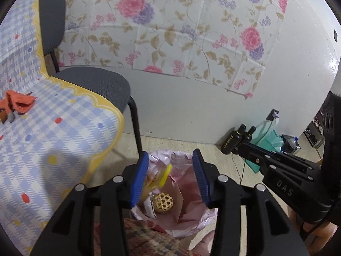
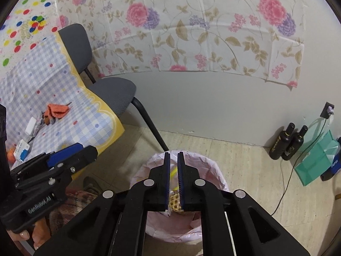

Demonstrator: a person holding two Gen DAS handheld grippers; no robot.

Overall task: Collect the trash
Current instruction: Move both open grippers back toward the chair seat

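My left gripper [image 1: 170,157] hangs open over a bin lined with a pink bag [image 1: 191,228]. A yellow disc on clear wrapping [image 1: 165,175] sits just inside the left pad, above the bin's mouth; the pads do not press on it. A round lattice biscuit [image 1: 163,202] lies on brown paper in the bin. My right gripper [image 2: 173,155] is over the same bin [image 2: 213,170], its pads a narrow gap apart with nothing between them. The biscuit [image 2: 175,202] shows below the pads. Each gripper also appears in the other view, the right gripper [image 1: 242,147] and the left gripper [image 2: 85,149].
The checked tablecloth [image 1: 53,140] on the left carries an orange crumpled piece [image 2: 57,111] and white packets [image 2: 22,149]. A grey chair [image 1: 96,83] stands behind the bin. Two black bottles [image 2: 285,145] and a green bag [image 2: 315,162] stand by the wall, with a cable on the floor.
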